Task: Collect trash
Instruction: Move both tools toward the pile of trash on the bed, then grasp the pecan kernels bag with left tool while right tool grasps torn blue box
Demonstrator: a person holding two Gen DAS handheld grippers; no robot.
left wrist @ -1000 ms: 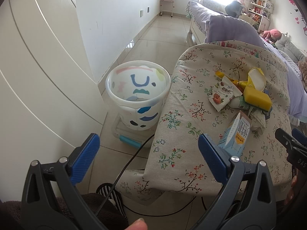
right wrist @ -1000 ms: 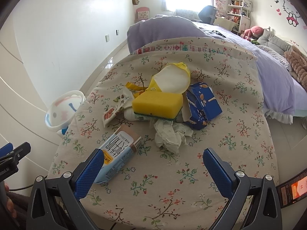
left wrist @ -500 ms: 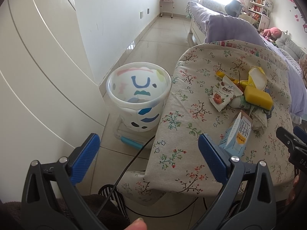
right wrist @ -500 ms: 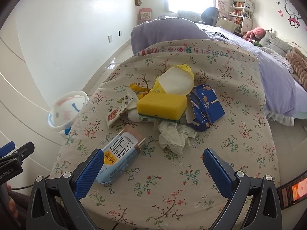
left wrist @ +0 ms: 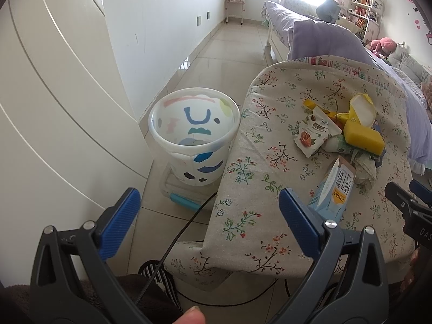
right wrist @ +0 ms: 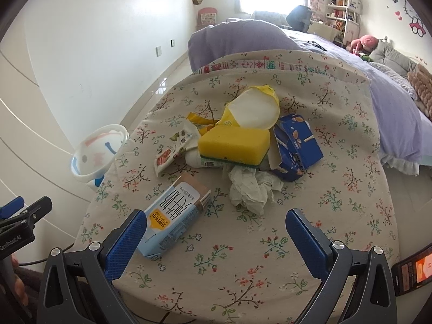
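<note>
Sensibly, with both the right gripper [right wrist: 216, 229] and the left gripper [left wrist: 206, 220] spread and empty, start with the milk carton [right wrist: 175, 216], lying nearest and clear of the sponge [right wrist: 233, 145].

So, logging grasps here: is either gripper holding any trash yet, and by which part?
Nothing is held. The left gripper and right gripper are both open; the milk carton lies untouched.

Both hand-held grippers, the left gripper [left wrist: 208, 220] and the right gripper [right wrist: 216, 236], have dark grey plastic frames with triangular cut-outs, silver screws at the joints, and ribbed blue fingers [left wrist: 298, 222]. White lettering marks the left gripper's side at nine o'clock in the right view. A thumb tip [left wrist: 189, 317] shows at six o'clock.
</note>
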